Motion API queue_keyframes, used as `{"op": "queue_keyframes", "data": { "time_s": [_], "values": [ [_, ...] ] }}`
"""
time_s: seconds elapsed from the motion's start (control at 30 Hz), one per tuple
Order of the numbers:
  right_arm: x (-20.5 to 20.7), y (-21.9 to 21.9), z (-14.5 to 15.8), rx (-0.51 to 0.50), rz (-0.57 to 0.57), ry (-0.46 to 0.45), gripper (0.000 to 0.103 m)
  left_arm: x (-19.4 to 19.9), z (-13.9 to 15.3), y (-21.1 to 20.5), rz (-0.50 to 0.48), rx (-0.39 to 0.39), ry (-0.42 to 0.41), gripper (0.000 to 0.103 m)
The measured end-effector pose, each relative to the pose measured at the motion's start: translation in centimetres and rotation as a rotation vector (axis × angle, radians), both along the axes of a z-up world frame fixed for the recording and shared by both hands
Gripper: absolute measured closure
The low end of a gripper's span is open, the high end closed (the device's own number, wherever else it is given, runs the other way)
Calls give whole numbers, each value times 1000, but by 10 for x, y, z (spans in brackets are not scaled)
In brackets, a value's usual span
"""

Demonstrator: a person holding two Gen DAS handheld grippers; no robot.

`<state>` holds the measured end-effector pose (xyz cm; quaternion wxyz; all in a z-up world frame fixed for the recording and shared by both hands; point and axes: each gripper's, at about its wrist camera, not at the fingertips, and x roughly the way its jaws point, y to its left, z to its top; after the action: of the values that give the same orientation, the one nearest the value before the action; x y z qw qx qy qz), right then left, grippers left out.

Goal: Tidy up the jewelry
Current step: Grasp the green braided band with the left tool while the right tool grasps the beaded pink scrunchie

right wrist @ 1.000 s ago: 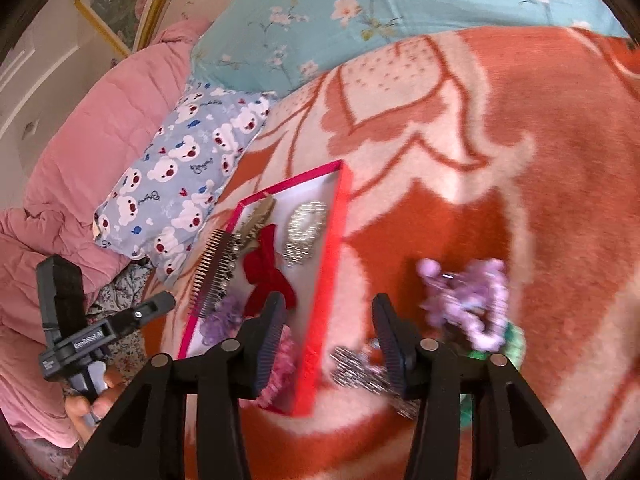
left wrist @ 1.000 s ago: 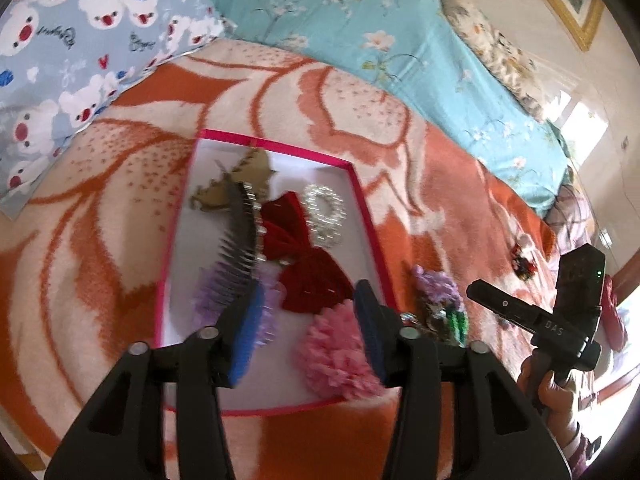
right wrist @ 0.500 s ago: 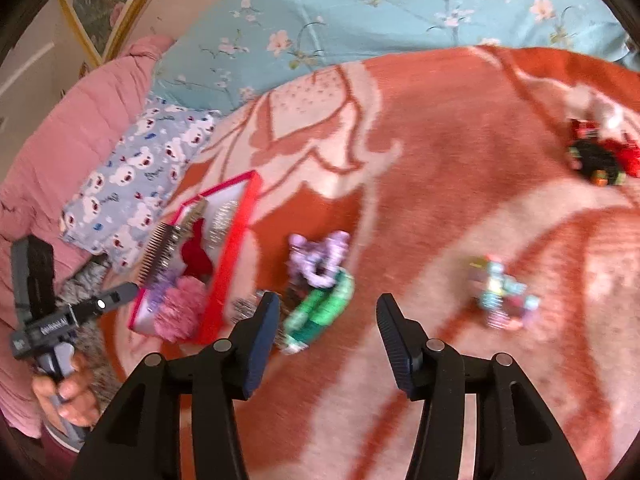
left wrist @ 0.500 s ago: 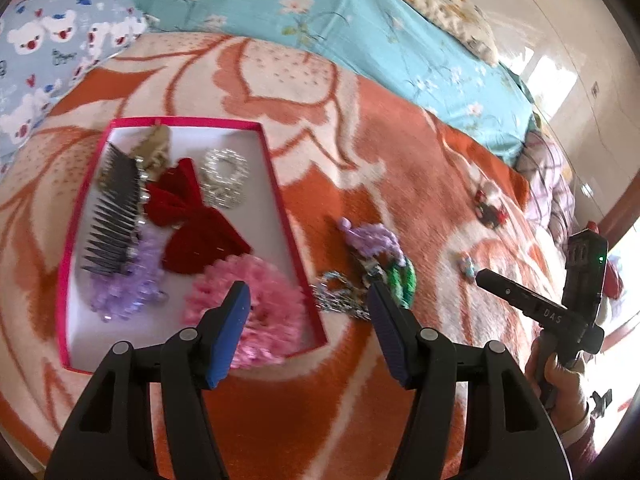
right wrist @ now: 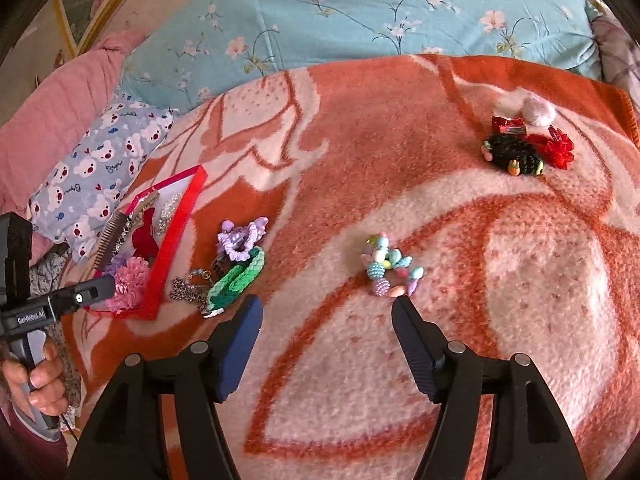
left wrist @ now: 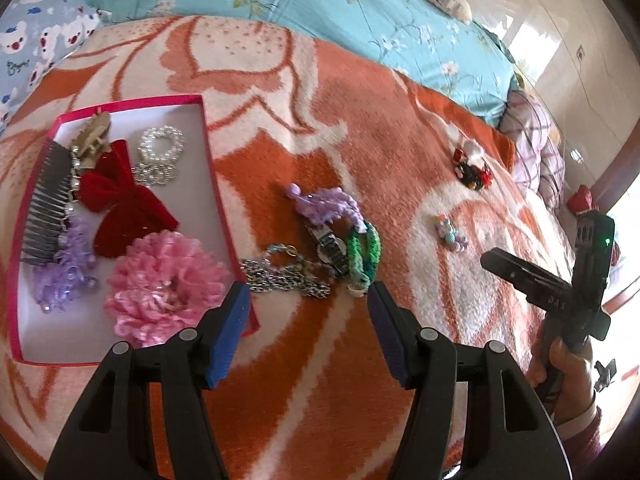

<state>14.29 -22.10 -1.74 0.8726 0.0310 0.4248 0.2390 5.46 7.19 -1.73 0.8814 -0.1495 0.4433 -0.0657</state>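
A pink-rimmed box (left wrist: 208, 148) on the orange blanket holds a comb, a red bow (left wrist: 120, 200), a pearl piece, a purple piece and a pink flower scrunchie (left wrist: 164, 284). Right of it lie a silver chain (left wrist: 284, 276), a purple scrunchie (left wrist: 324, 204) and a green braided band (left wrist: 364, 256). My left gripper (left wrist: 308, 328) is open and empty, just short of the chain. My right gripper (right wrist: 326, 340) is open and empty, just short of a pastel bead cluster (right wrist: 390, 266). A black and red hair-piece heap (right wrist: 524, 148) lies far right.
The box also shows in the right wrist view (right wrist: 176, 240) at the left, with the chain pile (right wrist: 224, 272) beside it. Teddy-print pillow (right wrist: 104, 168), pink quilt (right wrist: 52, 116) and blue floral bedding (right wrist: 360, 16) lie behind. The blanket's edge (right wrist: 624, 108) is at the far right.
My left gripper has pulled back from the box and swung right toward the chain pile. My right gripper has swung right and now faces the bead cluster. Both stayed open.
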Motion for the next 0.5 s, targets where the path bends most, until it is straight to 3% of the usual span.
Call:
{"op": "queue_keyframes", "data": {
  "time_s": [0.5],
  "values": [
    [24, -1, -10, -46, 5, 0, 36, 47, -21, -65, -156, 32, 47, 43]
  ]
}}
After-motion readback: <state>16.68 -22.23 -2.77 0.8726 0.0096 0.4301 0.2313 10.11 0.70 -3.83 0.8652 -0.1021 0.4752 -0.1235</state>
